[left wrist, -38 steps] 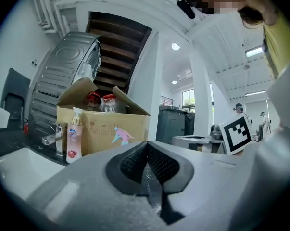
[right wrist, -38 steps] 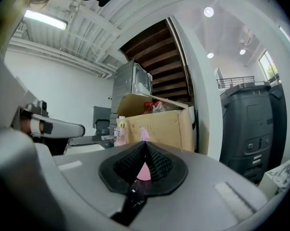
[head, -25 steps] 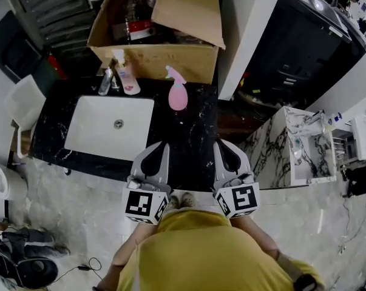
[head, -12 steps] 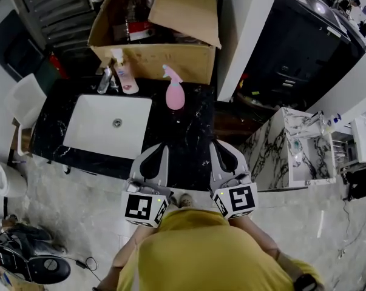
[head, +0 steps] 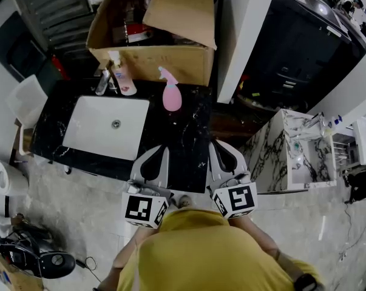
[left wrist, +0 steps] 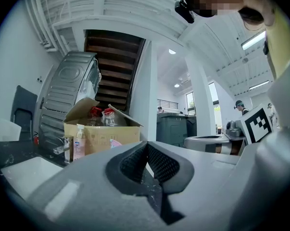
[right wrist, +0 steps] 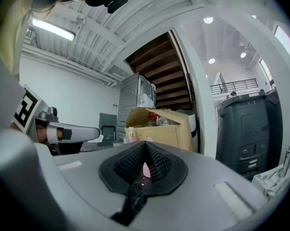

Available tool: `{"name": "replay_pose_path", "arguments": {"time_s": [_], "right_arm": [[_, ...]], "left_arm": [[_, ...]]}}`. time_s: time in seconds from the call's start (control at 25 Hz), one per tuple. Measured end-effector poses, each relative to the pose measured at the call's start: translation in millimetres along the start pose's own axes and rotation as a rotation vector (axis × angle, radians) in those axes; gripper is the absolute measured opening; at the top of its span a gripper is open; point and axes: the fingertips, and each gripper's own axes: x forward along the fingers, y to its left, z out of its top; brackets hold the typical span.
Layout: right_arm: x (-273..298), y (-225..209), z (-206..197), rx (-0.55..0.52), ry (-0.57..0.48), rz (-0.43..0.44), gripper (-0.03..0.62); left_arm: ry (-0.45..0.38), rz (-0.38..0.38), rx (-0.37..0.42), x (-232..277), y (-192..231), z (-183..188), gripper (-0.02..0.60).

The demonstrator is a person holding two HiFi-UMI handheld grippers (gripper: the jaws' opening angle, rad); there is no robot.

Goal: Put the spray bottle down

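The pink spray bottle [head: 172, 96] stands upright at the back of the black marble counter [head: 189, 144], just in front of the cardboard box. Nothing holds it. My left gripper [head: 160, 147] and right gripper [head: 214, 144] hover side by side over the counter's near edge, well short of the bottle, both shut and empty. In the left gripper view the left gripper [left wrist: 145, 146] points level, and a sliver of the pink bottle [left wrist: 115, 142] shows above one jaw. In the right gripper view the bottle [right wrist: 146, 169] peeks through the notch below the right gripper [right wrist: 145, 146].
A white sink [head: 107, 126] fills the counter's left half, with a faucet [head: 104, 80] and a pump bottle [head: 123, 77] behind it. An open cardboard box [head: 152, 35] stands at the back. A white pillar [head: 243, 29] and a marble unit [head: 286, 150] are on the right.
The counter and bottle have slid slightly left in the head view. Both grippers stay shut and empty at the counter's near edge.
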Motion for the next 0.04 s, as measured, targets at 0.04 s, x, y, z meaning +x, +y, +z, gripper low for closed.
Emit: {"name": "replay_pose_path", "arguments": {"time_s": [0.04], "right_arm": [[-0.6, -1.6, -0.3, 0.0, 0.0, 0.0, 0.0]], "left_arm": [[0.0, -0.001, 0.0, 1.1, -1.7, -0.4, -0.002]]}}
